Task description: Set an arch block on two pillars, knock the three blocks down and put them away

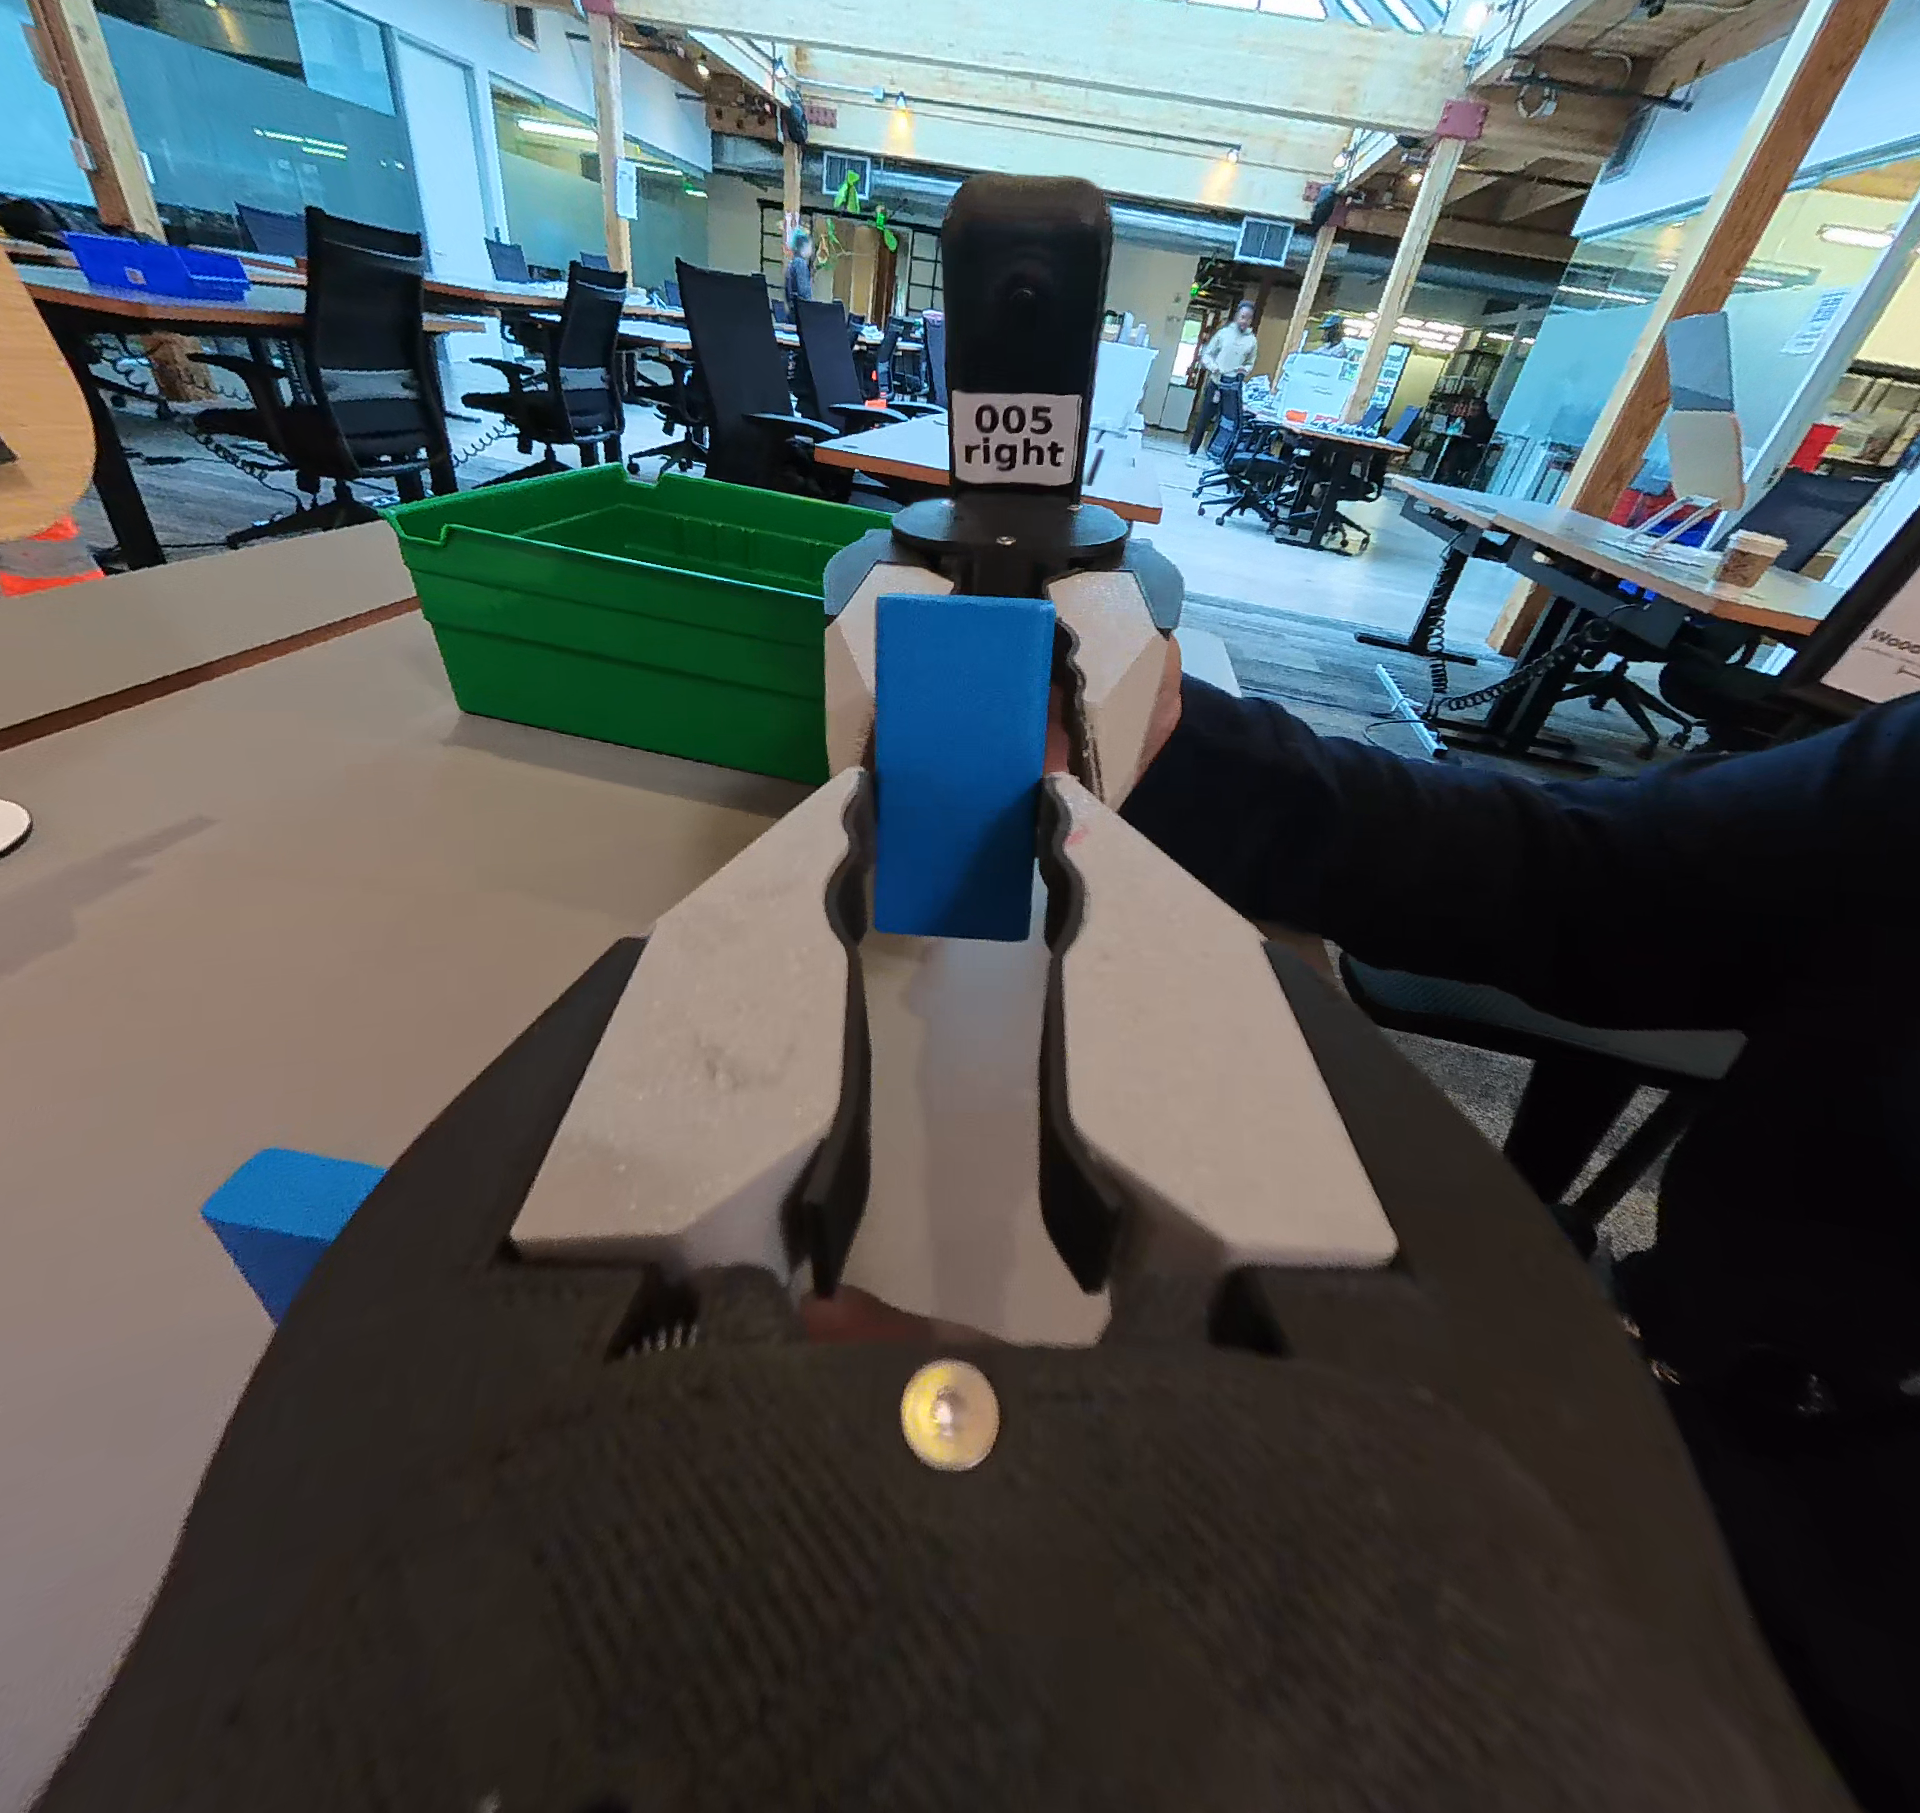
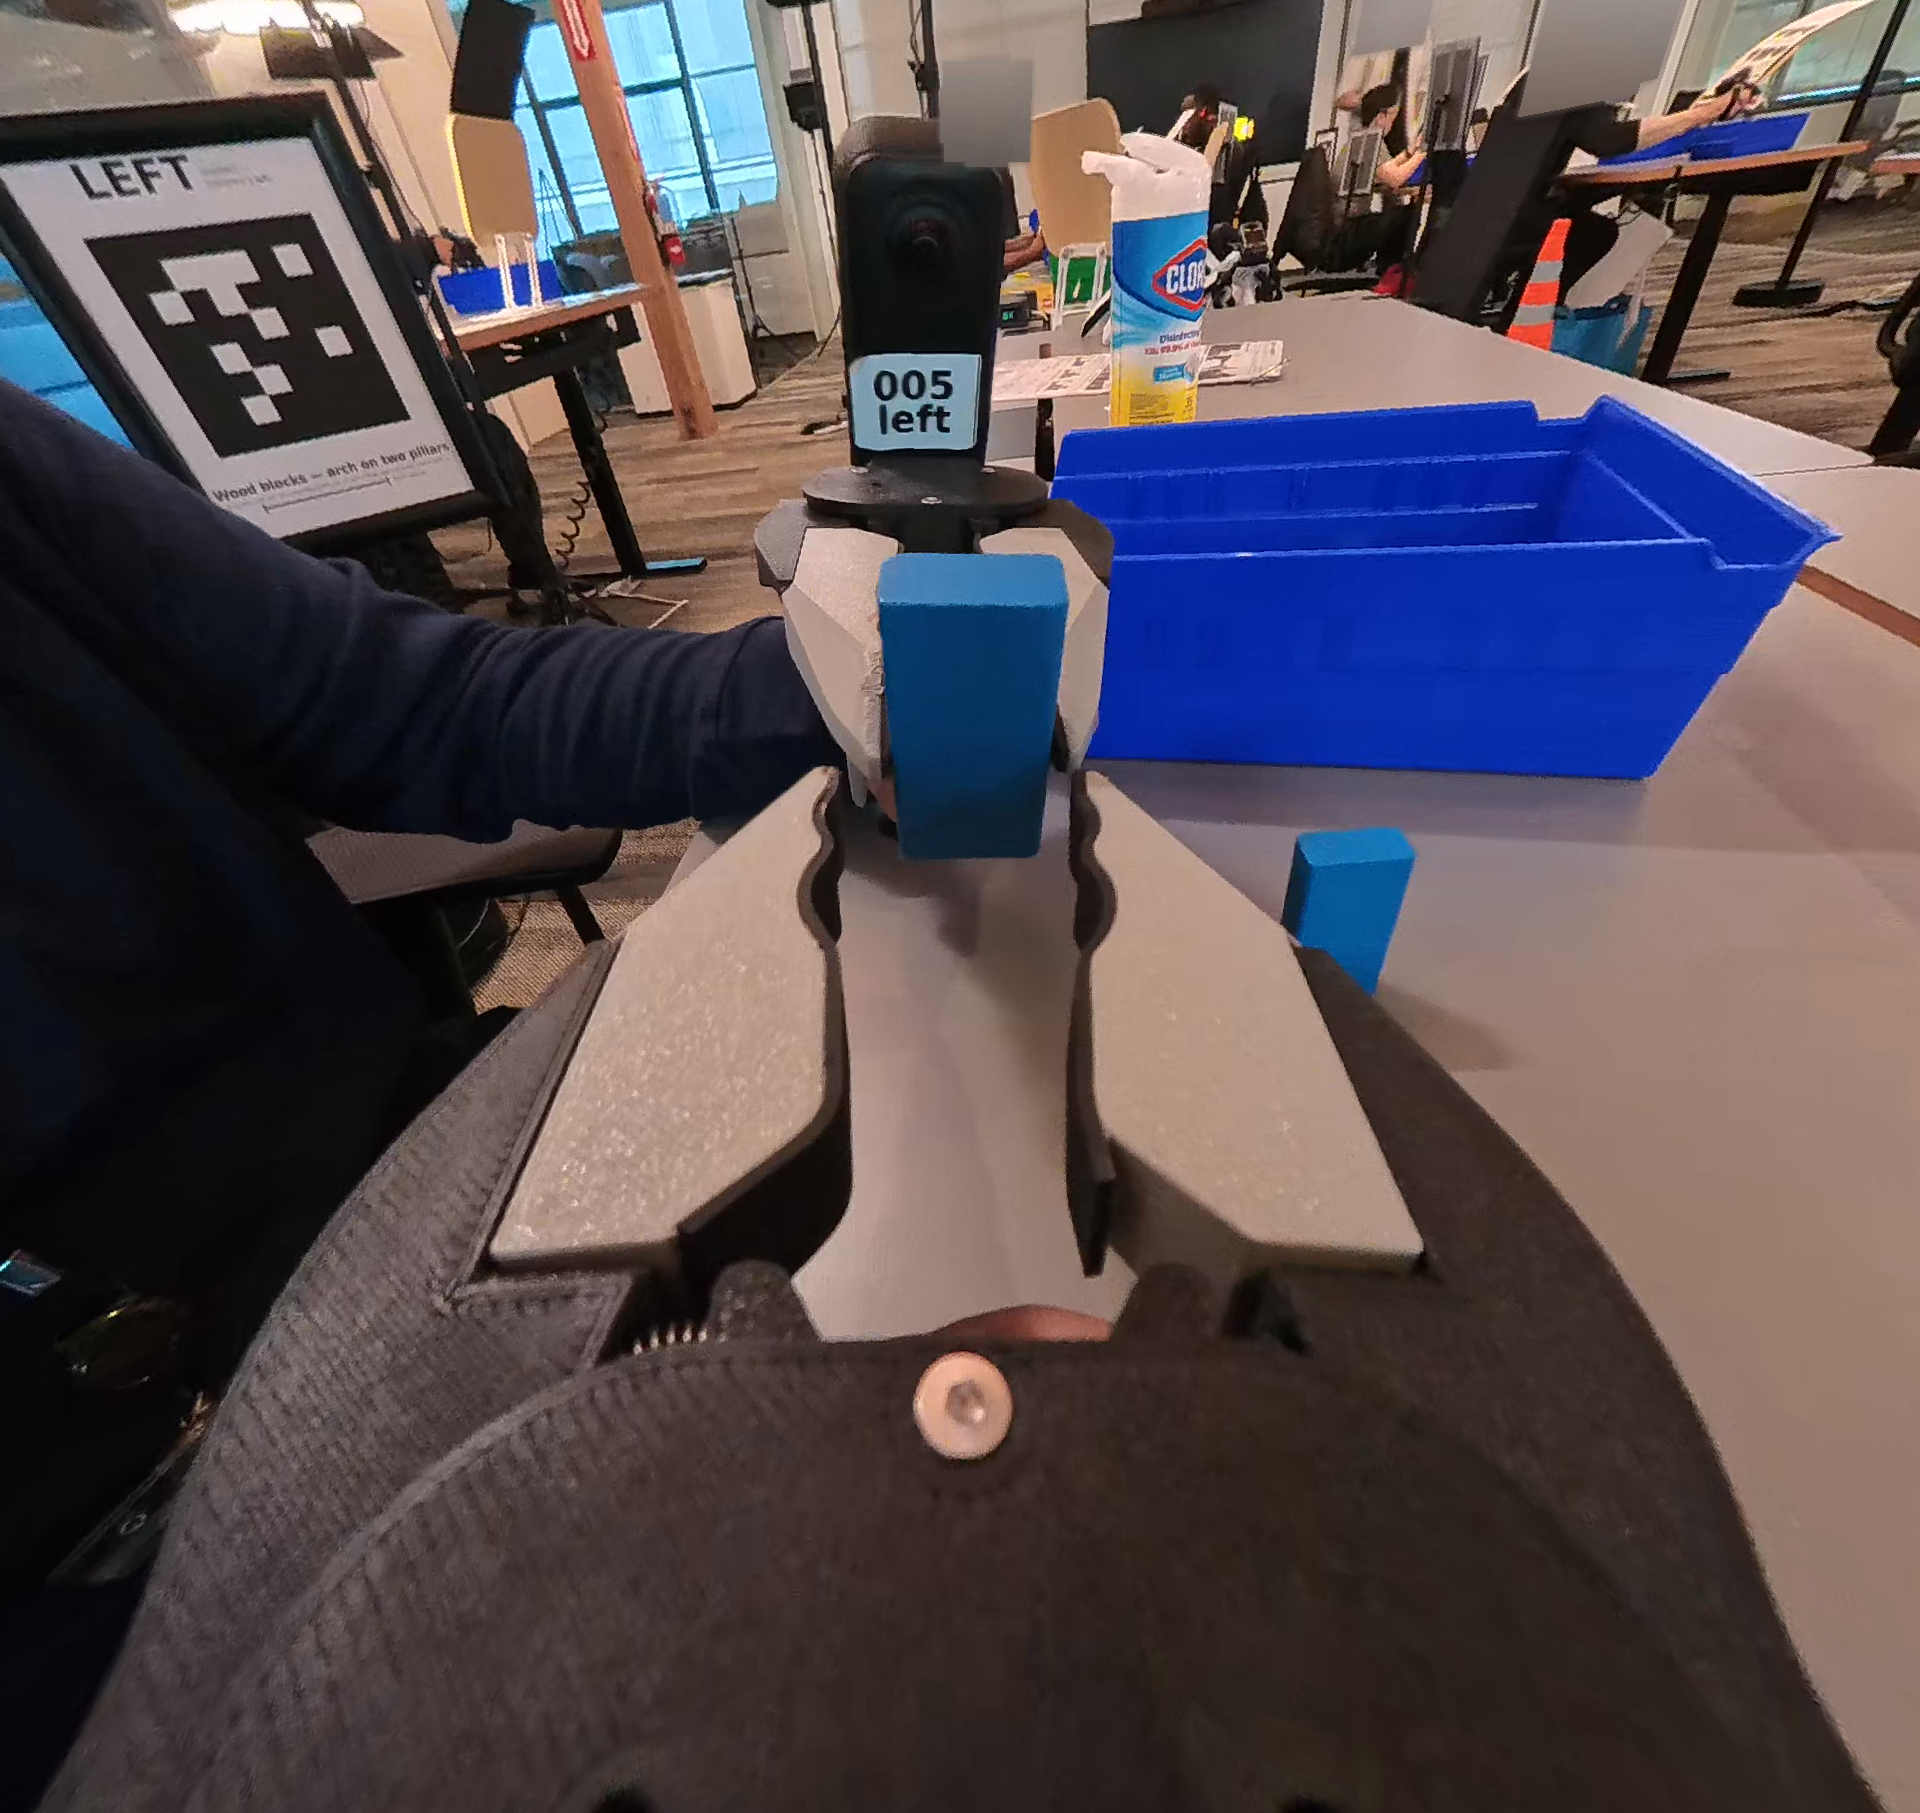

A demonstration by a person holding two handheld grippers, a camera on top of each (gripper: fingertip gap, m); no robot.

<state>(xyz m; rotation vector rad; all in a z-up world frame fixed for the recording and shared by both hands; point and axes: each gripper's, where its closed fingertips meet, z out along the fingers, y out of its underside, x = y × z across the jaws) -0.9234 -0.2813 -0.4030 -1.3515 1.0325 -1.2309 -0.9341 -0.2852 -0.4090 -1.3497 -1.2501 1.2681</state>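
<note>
A blue pillar block point(image 1: 961, 766) stands upright between both grippers, which face each other. My left gripper point(image 1: 951, 828) is shut on it, with both pads pressed against its sides. In the right wrist view the same block point(image 2: 971, 714) sits at the tips of my right gripper point(image 2: 956, 828), which is open with a gap on each side between pad and block. The left gripper's fingers point(image 2: 826, 641) clamp the block from the far side. A second blue block point(image 2: 1345, 901) stands on the table to the right; it also shows in the left wrist view point(image 1: 281, 1223).
A green bin point(image 1: 623, 620) stands on the grey table point(image 1: 260, 932) behind and to the left of the block. A blue bin point(image 2: 1403, 641) stands at the back right in the right wrist view, with a wipes canister point(image 2: 1158, 288) behind it. A person's dark sleeves point(image 1: 1455, 828) reach in. My two grippers' fingertips are within a few centimetres of each other.
</note>
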